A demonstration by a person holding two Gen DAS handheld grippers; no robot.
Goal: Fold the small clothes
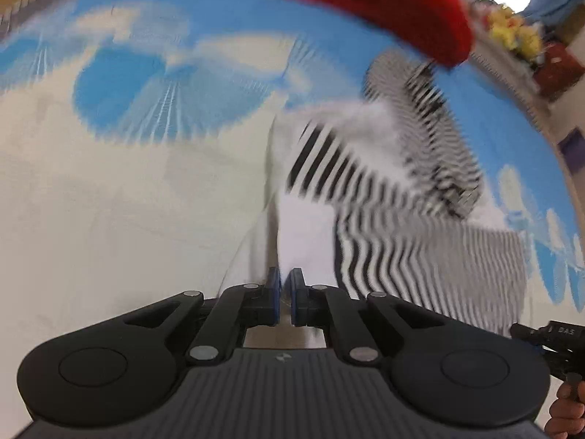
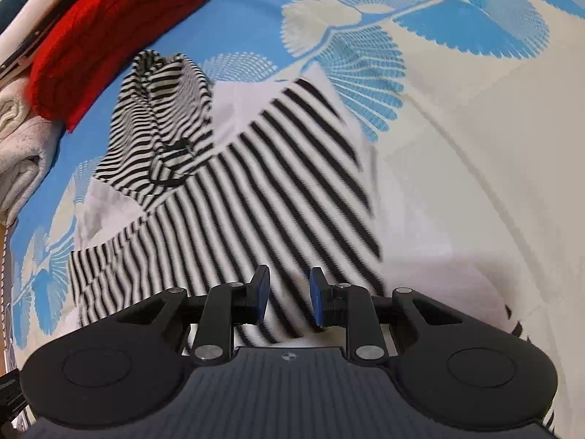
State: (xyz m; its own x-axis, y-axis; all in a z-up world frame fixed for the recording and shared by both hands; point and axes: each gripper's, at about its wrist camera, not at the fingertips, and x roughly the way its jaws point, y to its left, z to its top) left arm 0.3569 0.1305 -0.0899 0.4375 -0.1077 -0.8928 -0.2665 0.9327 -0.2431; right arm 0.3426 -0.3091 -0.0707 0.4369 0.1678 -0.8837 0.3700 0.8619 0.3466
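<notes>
Two claws over one garment: a black-and-white striped top [image 2: 234, 197] w/ white panels, lying rumpled on a blue-and-cream patterned bed sheet [image 2: 457, 117].

Left claw [image 1: 286, 301]: pads nearly pressed together, pinching a white edge of the top; the fabric runs up and away from the pads in a taut ridge. Left view is blurred, so can't say how much cloth sits in the pinch.

Right claw [image 2: 289, 301]: jaws partly spread, striped cloth directly beneath and between them. Can't tell if the pads touch it; no grip visible.

Key relation: the top's long axis runs away from both claws toward its bunched collar end [image 2: 164, 109], which lies toward the folded red garment [image 2: 109, 29] and a pale folded one [image 2: 22, 146] at the sheet's far-left edge in the right view. So both claws sit at the near hem end, left at one side, right beside it over the stripes.

Judgement: right claw prob. needs to close on the hem before the near end gets carried toward the collar end for a fold. Risk: a one-sided lift skews the fold.
</notes>
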